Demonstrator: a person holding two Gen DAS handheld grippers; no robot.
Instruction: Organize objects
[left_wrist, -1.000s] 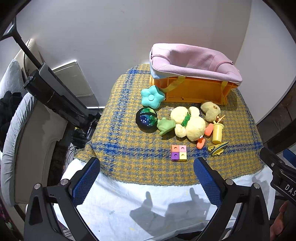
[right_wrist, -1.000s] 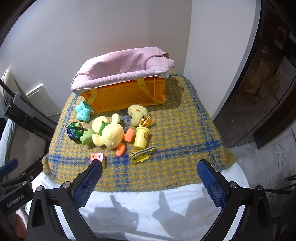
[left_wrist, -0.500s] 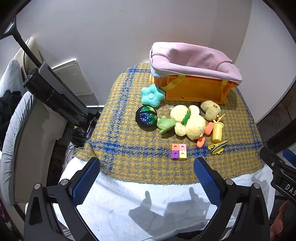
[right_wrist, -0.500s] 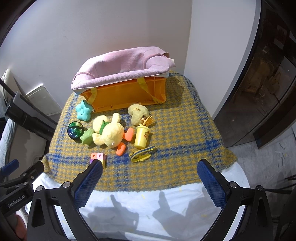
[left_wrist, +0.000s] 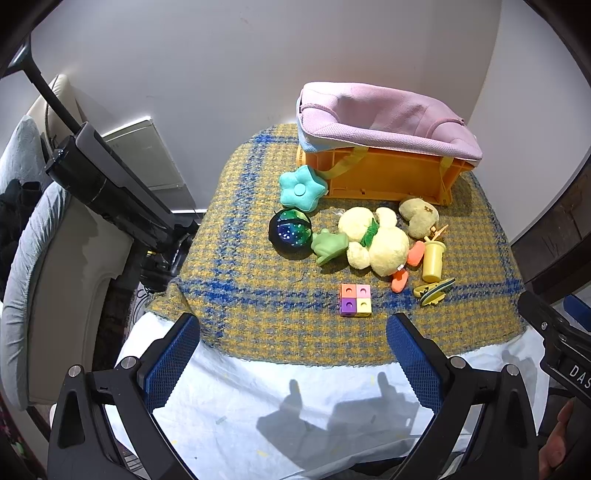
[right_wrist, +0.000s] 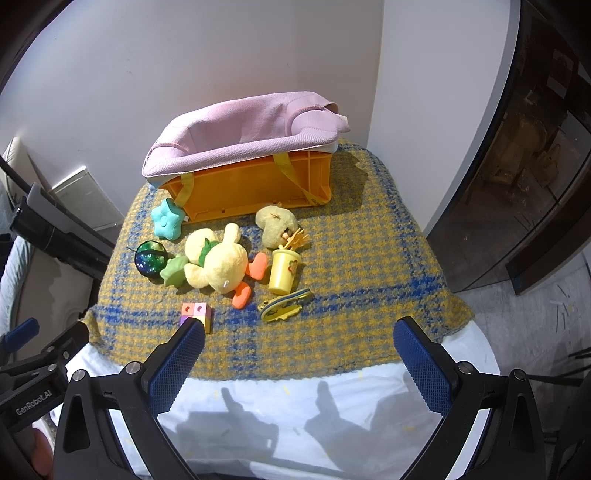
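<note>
Your left tool (left_wrist: 293, 363) and right tool (right_wrist: 297, 363) both spread apart, empty, toys (left_wrist: 373, 243) well ahead on bench (left_wrist: 258, 280), block (left_wrist: 355, 300) nearest, views slightly closer than before.

Home room — plush toys (left_wrist: 380, 242), plaid blanket (left_wrist: 258, 280), cushioned chair (left_wrist: 26, 229)

The left gripper (left_wrist: 293, 363) hangs wide open, holding nothing; toys lie near an orange basket (left_wrist: 384, 179) far back.
</note>
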